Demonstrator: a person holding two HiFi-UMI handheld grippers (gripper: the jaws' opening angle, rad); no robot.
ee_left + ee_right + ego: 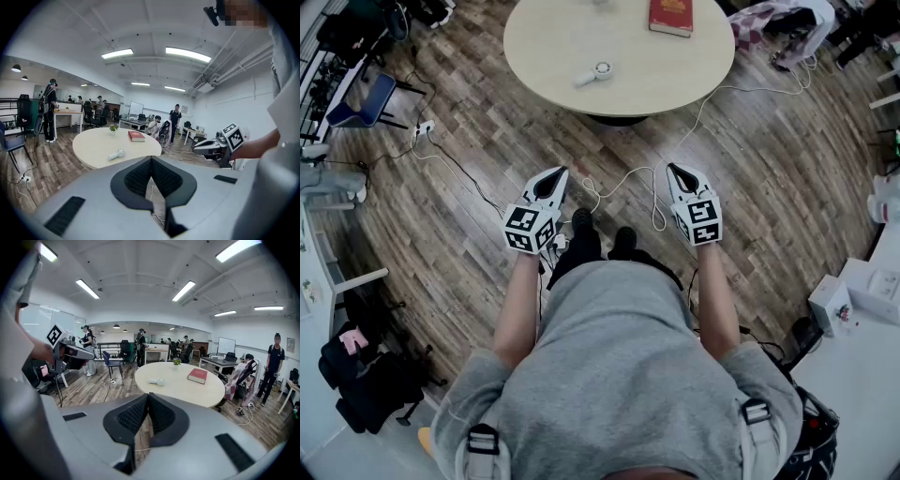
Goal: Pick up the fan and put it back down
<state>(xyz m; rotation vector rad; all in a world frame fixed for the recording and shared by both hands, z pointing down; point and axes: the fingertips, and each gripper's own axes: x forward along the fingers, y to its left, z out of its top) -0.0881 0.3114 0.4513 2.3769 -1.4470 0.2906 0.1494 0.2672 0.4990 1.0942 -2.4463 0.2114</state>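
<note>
A small white hand fan (pixel 593 73) lies on the round beige table (pixel 553 42), near its front edge; it also shows as the fan (pixel 116 154) and the fan (pixel 157 381) in the gripper views. My left gripper (pixel 561 172) and right gripper (pixel 672 169) hang over the wooden floor, well short of the table. Both are shut with nothing between their jaws. From the left gripper view the right gripper (pixel 194 147) appears off to the right; the right gripper view shows the left gripper (pixel 99 356) at the left.
A red book (pixel 671 16) lies at the table's far side, and a small potted plant (pixel 176 362) stands beyond it. White cables (pixel 623 183) trail across the floor between me and the table. A blue chair (pixel 358 101) stands at the left; people and desks fill the background.
</note>
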